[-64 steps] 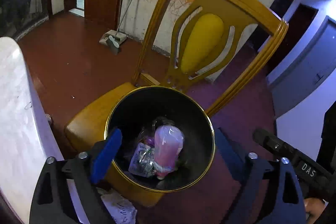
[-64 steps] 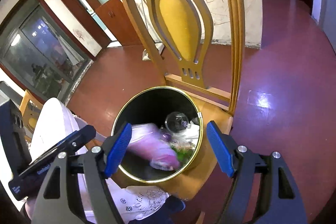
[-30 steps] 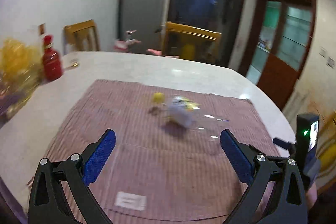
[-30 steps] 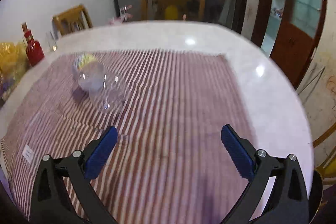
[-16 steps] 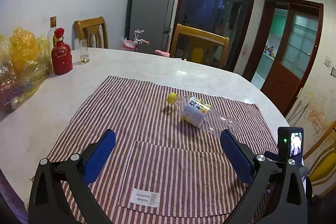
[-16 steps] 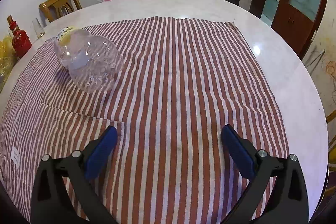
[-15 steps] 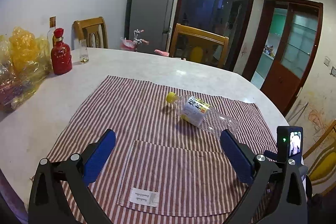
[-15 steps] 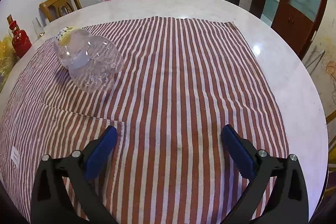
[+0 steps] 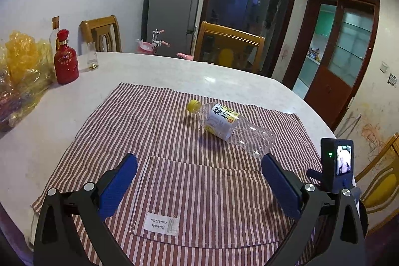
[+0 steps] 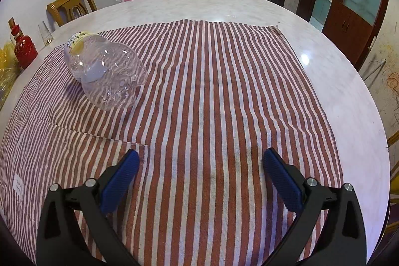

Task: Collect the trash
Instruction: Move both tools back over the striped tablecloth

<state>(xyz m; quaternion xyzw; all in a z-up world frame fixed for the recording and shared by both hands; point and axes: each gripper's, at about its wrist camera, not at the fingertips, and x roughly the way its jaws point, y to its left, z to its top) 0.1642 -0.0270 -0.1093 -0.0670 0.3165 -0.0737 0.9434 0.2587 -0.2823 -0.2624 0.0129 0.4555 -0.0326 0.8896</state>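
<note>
Now both claws off bin, wide apart over cloth (image 10: 212, 91); bottle (image 9: 232, 126) untouched.

Clear, seemingly empty plastic bottle (image 9: 230, 125), yellow-capped, lies sideways on the striped cloth (image 9: 174, 181).

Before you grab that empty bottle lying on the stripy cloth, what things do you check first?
1. Left tongs open and empty: ok.
2. Right tongs open and empty: ok.
3. Clear plastic bottle in sight, lying on its side on the striped cloth: ok.
4. Yellow cap on the bottle: ok.
5. Nothing between the tongs and the bottle: ok.
6. Trash bin in sight for the drop: not ok, no view shows it.
</note>
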